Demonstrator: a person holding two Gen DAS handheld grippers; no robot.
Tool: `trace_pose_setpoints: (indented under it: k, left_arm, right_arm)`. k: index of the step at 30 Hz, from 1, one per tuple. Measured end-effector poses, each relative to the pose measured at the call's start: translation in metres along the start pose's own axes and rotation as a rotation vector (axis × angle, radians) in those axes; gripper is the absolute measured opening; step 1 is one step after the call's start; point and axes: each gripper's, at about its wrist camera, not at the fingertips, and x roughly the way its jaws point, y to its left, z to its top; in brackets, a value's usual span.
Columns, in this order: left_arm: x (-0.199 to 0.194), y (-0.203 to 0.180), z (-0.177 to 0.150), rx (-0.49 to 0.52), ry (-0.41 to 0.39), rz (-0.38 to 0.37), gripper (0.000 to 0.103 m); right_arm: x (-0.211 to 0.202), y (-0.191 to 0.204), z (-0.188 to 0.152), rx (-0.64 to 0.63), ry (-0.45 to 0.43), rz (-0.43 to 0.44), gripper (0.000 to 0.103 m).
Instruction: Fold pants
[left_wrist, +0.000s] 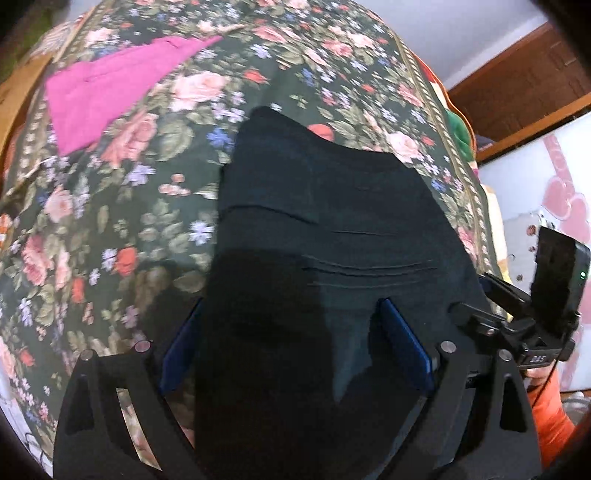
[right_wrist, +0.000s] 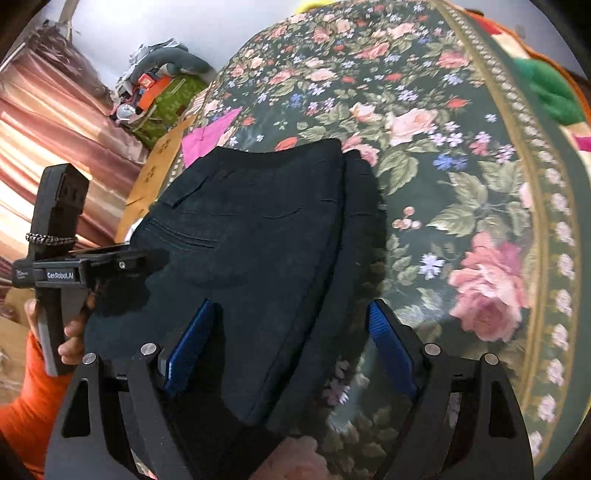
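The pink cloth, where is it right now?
The pink cloth lies flat on the floral bedspread, upper left in the left wrist view, beyond the folded black pants.

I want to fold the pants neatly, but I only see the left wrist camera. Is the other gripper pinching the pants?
Observer: No. The right gripper is open. The side edge of the pants lies between its fingers, and they are not pinching it.
Operator: Do the pants have a pocket?
Observer: Yes. The right wrist view shows a pocket flap near the far left corner of the pants.
Operator: What's off to the left over there?
Observer: A striped pink curtain hangs there.
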Motion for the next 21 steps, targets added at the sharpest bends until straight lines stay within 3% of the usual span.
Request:
trace_pose_setpoints:
  k: [1, 3, 4, 8, 11, 15, 21]
  left_arm:
    - [0.001, -0.002, 0.001, 0.005, 0.007, -0.013, 0.093]
    - [0.003, -0.002, 0.003, 0.007, 0.009, -0.029, 0.092]
    - [0.003, -0.002, 0.004, 0.005, 0.007, -0.035, 0.091]
    - [-0.003, 0.003, 0.005, -0.013, -0.014, -0.043, 0.066]
    - [-0.011, -0.002, 0.002, 0.044, -0.049, -0.024, 0.051]
    - [-0.023, -0.004, 0.0, 0.073, -0.08, -0.001, 0.036]
    - [-0.056, -0.014, -0.001, 0.112, -0.191, 0.045, 0.025]
  right_arm:
    - [0.003, 0.001, 0.002, -0.002, 0.008, 0.013, 0.081]
    - [0.006, 0.004, 0.003, -0.003, 0.019, 0.042, 0.066]
    - [0.006, 0.005, 0.004, 0.0, 0.022, 0.041, 0.065]
    - [0.006, 0.01, 0.007, -0.026, 0.025, 0.026, 0.046]
    - [0.0, 0.018, 0.011, -0.073, 0.016, 0.008, 0.027]
    - [-0.01, 0.037, 0.016, -0.173, -0.025, -0.04, 0.021]
    - [-0.034, 0.073, 0.034, -0.305, -0.157, -0.056, 0.019]
